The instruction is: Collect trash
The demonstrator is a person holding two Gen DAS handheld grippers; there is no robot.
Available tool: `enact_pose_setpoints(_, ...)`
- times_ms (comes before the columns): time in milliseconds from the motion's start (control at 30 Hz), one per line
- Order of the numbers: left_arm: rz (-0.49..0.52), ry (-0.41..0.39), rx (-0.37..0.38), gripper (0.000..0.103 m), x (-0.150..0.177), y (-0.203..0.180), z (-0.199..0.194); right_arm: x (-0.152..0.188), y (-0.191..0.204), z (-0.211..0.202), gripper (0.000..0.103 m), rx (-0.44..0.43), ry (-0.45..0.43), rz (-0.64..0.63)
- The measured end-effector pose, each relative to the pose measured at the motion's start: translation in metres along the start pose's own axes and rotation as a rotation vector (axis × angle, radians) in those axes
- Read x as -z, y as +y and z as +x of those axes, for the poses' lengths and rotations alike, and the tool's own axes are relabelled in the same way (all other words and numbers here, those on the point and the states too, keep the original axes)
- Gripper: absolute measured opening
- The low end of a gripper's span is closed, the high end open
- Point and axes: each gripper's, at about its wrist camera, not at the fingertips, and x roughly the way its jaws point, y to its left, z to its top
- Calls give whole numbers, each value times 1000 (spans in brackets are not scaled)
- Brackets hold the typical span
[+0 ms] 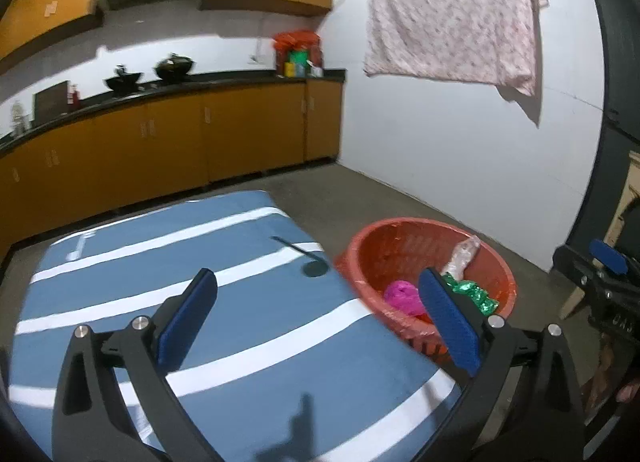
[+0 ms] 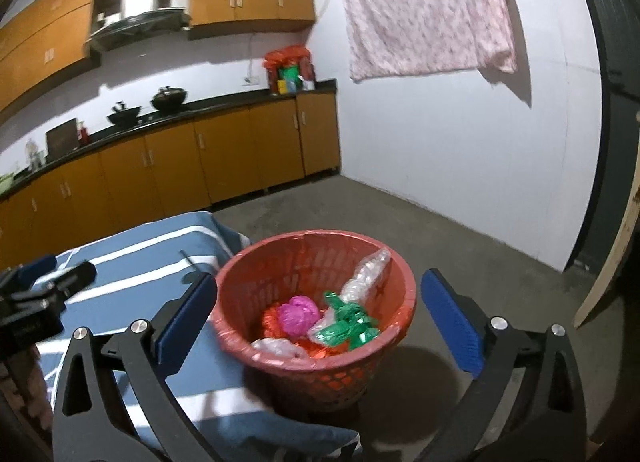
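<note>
Trash: all in red basket (image 2: pixel 316 326) on floor, just beside blue striped surface; none betw either set of jaws.
Left gripper (image 1: pixel 320 318): jaws spread wide, nothing betw pads; held above blue striped surface (image 1: pixel 160 302), right finger overlapping basket's near rim in left wrist view.
Right gripper (image 2: pixel 320 322): jaws spread wide, nothing gripped; basket sits framed betw the two blue pads in its own view, pads not touching it.
Other-gripper sightings: right gripper shows at far right edge of left view, left gripper at far left edge of right view; both apart from basket.
Basket contents: pink crumpled ball (image 2: pixel 298 314) near centre; green shiny wrapper (image 2: pixel 352 326) just right of it; clear crinkled plastic (image 2: pixel 368 274) leaning up the far right wall; another clear piece (image 2: pixel 276 346) at near rim; orange bits under, can't tell what.
Basket: round, lattice sides, upright, rim slightly ragged at the back.
Blue striped surface: white stripes; dark round flat thing w/ thin handle (image 1: pixel 312 266) lies near the edge closest to basket.
Floor (image 2: pixel 460 230): bare grey concrete.
Bkgd: orange cabinets (image 1: pixel 240 134) under dark counter (image 1: pixel 224 80), two black pans (image 1: pixel 172 66) on it; red bag w/ items (image 1: pixel 298 50) at counter end; pink cloth (image 1: pixel 452 10) hanging on white wall.
</note>
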Motion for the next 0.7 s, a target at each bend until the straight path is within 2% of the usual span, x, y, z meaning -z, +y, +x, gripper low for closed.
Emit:
enact_pose_setpoints(200,-18,-41,-127,99,12,24,-53,9,20,-29,101,-27,0,-37)
enact_pose_setpoints(467,-44,-41,-207,99,30,37,-96,22,43,-51,101,-77,23,-74)
enact_pose_setpoints(700,-30,-36,-246,99,45,40,-114,28,56,-64,101,-78,15,-91)
